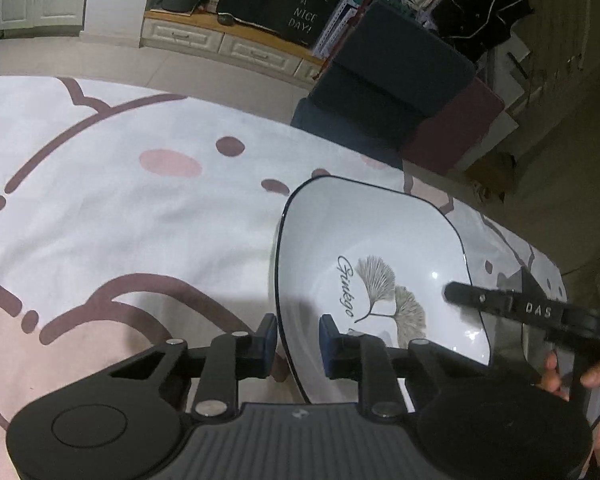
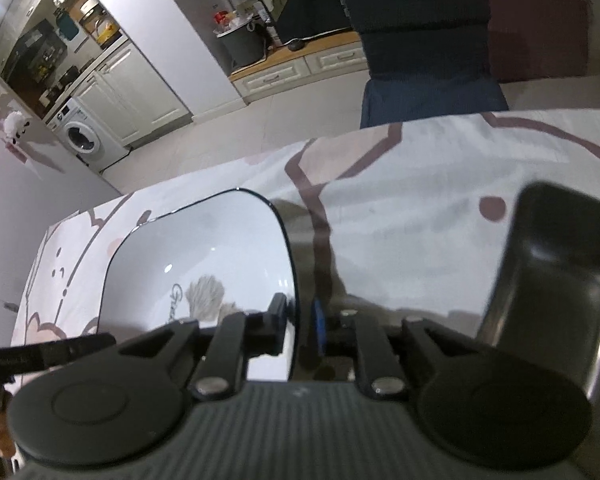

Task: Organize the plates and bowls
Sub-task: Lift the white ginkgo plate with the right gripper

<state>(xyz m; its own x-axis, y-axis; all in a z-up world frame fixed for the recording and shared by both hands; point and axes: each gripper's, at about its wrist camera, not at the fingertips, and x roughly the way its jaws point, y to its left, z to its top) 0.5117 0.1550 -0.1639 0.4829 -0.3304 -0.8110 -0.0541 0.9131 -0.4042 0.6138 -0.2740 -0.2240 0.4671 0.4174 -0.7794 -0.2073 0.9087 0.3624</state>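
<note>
Two grippers on one white square plate (image 1: 380,240), plate on pink-patterned cloth (image 1: 120,208), near table's far edge. Left gripper (image 1: 298,340) straddles plate's left rim, pads narrowed but gap visible, not yet pressing. Right gripper (image 2: 300,320) clamped on opposite rim. Risks: glazed rim slips from thin edge grip; uneven lift tilts plate; drag bunches cloth. Dark bowl (image 2: 560,280) close right; swing could knock it.
</note>
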